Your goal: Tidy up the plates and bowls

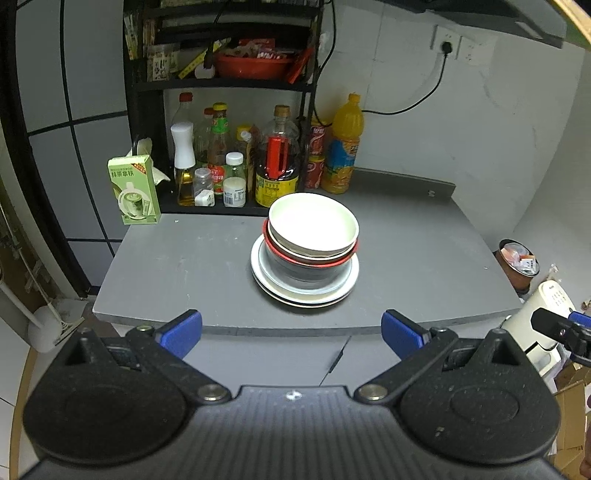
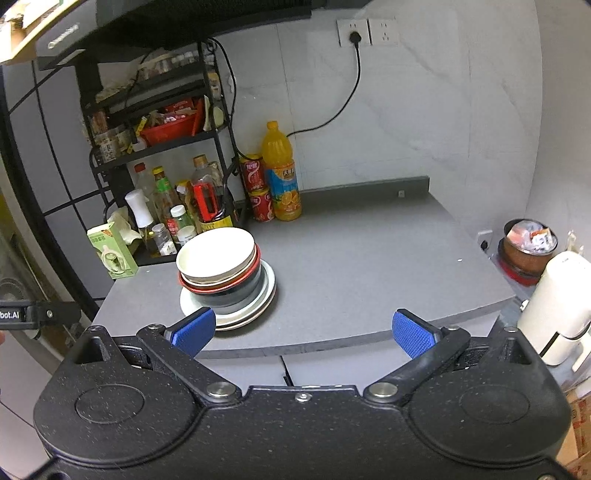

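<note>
— Where do we stand with the dishes?

— We see them all in one stack on the grey counter (image 1: 192, 266), toward its left half. At the bottom lie the white plates (image 1: 347, 284), on them a dark bowl (image 1: 306, 271), then a red-rimmed bowl (image 1: 314, 260), and on top a cream bowl (image 1: 314, 225) sitting a little tilted.

— And our tongs?

— The left tongs (image 1: 291, 332) are spread wide and hold nothing; they hang off the near edge of the counter, with the stack straight ahead between the blue pads (image 1: 181, 332). The right tongs (image 2: 304, 332) are also wide and hold nothing. From the right wrist view, the stack sits ahead and to the left, and the left blue pad covers part of the plates' near rim in the picture. We cannot tell whether it touches them.

— What else do we see around the stack?

— Behind it, at the far left of the counter, stands a black rack (image 1: 221, 85) with sauce bottles (image 1: 277, 166) on its lowest level and a red basin (image 1: 251, 64) higher up. A green carton (image 1: 135, 190) stands to the left of the rack, near the counter's left edge. Just right of the rack stand two red cans (image 2: 258, 188), one on the other, and an orange juice bottle (image 2: 282, 173) beside them. A black cable runs from a wall socket (image 2: 354, 33) down toward the rack. The right half of the counter is bare grey surface.
</note>
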Action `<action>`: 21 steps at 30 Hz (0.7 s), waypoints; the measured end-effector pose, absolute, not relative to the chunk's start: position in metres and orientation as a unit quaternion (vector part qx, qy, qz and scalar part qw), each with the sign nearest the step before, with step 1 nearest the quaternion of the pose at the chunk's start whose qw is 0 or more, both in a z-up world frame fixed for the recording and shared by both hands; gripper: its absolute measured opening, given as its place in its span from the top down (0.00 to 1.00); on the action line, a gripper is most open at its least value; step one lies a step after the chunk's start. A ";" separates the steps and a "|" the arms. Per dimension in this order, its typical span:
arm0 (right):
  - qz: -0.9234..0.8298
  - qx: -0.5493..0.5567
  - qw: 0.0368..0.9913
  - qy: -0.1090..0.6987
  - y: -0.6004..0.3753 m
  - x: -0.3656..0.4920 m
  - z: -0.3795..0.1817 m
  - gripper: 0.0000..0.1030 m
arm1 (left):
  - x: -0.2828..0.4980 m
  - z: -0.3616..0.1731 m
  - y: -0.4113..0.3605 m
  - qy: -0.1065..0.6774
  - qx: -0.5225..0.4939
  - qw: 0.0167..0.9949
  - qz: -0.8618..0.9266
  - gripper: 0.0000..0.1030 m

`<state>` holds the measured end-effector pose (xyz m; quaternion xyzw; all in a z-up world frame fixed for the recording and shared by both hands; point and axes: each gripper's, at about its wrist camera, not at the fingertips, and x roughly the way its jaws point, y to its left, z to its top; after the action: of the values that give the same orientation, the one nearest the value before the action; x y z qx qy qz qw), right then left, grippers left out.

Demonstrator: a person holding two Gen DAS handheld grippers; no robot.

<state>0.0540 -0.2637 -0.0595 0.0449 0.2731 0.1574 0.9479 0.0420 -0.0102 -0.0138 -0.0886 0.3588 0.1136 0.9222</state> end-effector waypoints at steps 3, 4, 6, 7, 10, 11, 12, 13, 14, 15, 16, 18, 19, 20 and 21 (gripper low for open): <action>0.148 0.042 0.951 0.268 -0.267 0.044 -0.058 0.00 | 0.030 -0.009 -0.016 0.347 -0.086 0.927 0.112 0.01; 0.144 0.041 0.952 0.266 -0.268 0.040 -0.058 0.00 | 0.026 -0.007 -0.018 0.344 -0.085 0.928 0.110 0.01; 0.142 0.043 0.954 0.262 -0.271 0.034 -0.058 0.00 | 0.020 -0.004 -0.021 0.340 -0.083 0.931 0.108 0.01; 0.139 0.043 0.954 0.260 -0.273 0.031 -0.058 0.00 | 0.017 -0.003 -0.023 0.337 -0.081 0.932 0.108 0.01; 0.133 0.042 0.956 0.257 -0.276 0.023 -0.059 0.00 | 0.009 -0.001 -0.027 0.328 -0.075 0.936 0.107 0.01; 0.128 0.041 0.957 0.257 -0.276 0.020 -0.059 0.00 | 0.007 -0.001 -0.028 0.325 -0.074 0.937 0.105 0.01; 0.124 0.039 0.958 0.257 -0.276 0.018 -0.059 0.00 | 0.006 -0.001 -0.029 0.324 -0.074 0.938 0.103 0.01; 0.118 0.038 0.959 0.256 -0.276 0.015 -0.059 0.00 | 0.004 -0.001 -0.030 0.323 -0.075 0.938 0.100 0.01; 0.116 0.037 0.959 0.255 -0.276 0.012 -0.059 0.00 | 0.002 -0.002 -0.030 0.323 -0.076 0.939 0.095 0.01; 0.116 0.037 0.959 0.254 -0.276 0.009 -0.060 0.00 | -0.001 -0.002 -0.031 0.323 -0.077 0.939 0.092 0.01; 0.116 0.038 0.960 0.253 -0.277 0.006 -0.060 0.00 | -0.002 -0.003 -0.032 0.324 -0.076 0.939 0.090 0.01; 0.115 0.036 0.960 0.253 -0.277 0.002 -0.062 0.00 | -0.005 -0.006 -0.034 0.326 -0.073 0.938 0.088 0.01; 0.115 0.035 0.960 0.254 -0.277 0.001 -0.063 0.00 | -0.006 -0.008 -0.035 0.327 -0.073 0.938 0.086 0.01; 0.116 0.034 0.959 0.256 -0.277 0.001 -0.064 0.00 | -0.008 -0.010 -0.035 0.328 -0.074 0.938 0.085 0.01; 0.118 0.032 0.959 0.256 -0.276 0.000 -0.064 0.00 | -0.009 -0.011 -0.036 0.329 -0.073 0.938 0.084 0.01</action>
<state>-0.0002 -0.2764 -0.0643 0.0319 0.2564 0.1179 0.9588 -0.0090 -0.0363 -0.0107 -0.0734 0.3293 0.0839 0.9376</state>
